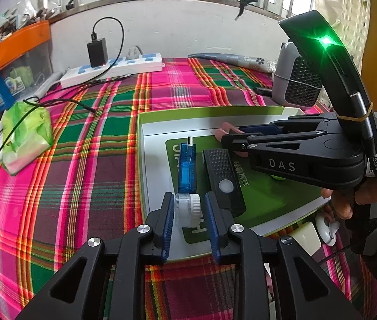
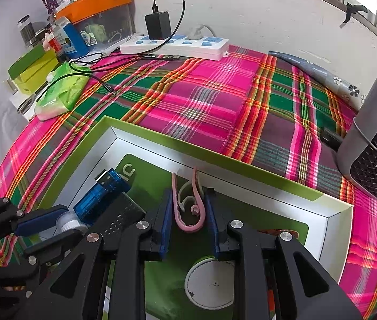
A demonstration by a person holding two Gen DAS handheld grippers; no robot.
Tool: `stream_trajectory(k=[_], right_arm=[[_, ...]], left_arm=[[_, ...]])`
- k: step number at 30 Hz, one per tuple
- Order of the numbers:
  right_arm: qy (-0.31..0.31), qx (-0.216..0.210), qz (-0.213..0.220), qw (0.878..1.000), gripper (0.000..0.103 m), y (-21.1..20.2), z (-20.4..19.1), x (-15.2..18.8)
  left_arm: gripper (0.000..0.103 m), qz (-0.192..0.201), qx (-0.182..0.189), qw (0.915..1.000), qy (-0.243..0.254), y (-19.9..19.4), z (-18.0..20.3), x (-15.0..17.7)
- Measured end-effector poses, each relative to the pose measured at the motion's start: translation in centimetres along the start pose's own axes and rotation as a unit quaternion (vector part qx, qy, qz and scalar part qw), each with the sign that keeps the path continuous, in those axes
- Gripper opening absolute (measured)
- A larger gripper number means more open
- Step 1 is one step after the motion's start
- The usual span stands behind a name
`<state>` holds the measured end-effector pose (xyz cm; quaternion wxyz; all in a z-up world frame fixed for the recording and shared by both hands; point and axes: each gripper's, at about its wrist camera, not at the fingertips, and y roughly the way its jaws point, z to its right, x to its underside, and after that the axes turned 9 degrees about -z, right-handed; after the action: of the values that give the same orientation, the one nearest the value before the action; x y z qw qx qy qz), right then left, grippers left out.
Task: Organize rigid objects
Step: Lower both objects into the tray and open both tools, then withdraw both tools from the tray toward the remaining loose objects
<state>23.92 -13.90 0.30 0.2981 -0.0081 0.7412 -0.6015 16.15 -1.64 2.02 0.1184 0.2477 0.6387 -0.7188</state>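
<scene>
A: We see the left gripper (image 1: 190, 210) low over the near end of the box (image 1: 145, 122), its blue pads on either side of a small clear vial with a white cap (image 1: 187, 209). A gap shows on the right side of the cap, so the jaws stand narrow but loose about it, not pressing.

B: Agreed. The vial lies in the box, touching the end of the blue USB stick (image 1: 186, 166). Just right of the stick lies the black remote (image 1: 224, 178), with its round button.

A: And the right gripper (image 2: 190, 213)?

B: We see it closed on the pink clip (image 2: 200, 213), both pads against its sides, near the far wall of the box (image 2: 329, 210). A white hook-shaped piece sits inside the clip's loop.

A: Below it, on the green insert, we make out a white ring (image 2: 209, 284).

B: The box rests on the plaid cloth (image 1: 81, 173). Well apart, by the wall, lies a power strip (image 1: 113, 69) with a black charger (image 1: 97, 50) plugged in.
</scene>
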Motion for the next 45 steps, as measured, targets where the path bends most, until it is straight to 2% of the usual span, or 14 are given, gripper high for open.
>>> stream_trajectory(k=[4, 12, 14, 25, 45], right_arm=[[0.005, -0.004, 0.008, 1.0, 0.031, -0.5, 0.0, 0.2], [0.009, -0.001, 0.021, 1.0, 0.034, -1.4, -0.2, 0.6], [0.008, -0.001, 0.024, 1.0, 0.039, -1.7, -0.3, 0.9], [0.014, 0.003, 0.055, 0.998, 0.04, -4.6, -0.9, 2.7], [0.052, 0.005, 0.093, 0.994, 0.04, -8.9, -0.4, 8.9]], left_arm=[[0.027, 0.002, 0.0, 1.0, 0.002, -0.2, 0.2, 0.1], [0.031, 0.01, -0.002, 0.9999, 0.007, -1.1, 0.8, 0.5], [0.032, 0.013, -0.002, 0.9999, 0.008, -1.4, 0.9, 0.6], [0.032, 0.03, -0.001, 0.9995, 0.009, -3.6, 1.6, 1.7], [0.033, 0.038, 0.013, 0.9992, 0.007, -5.9, 2.1, 4.6]])
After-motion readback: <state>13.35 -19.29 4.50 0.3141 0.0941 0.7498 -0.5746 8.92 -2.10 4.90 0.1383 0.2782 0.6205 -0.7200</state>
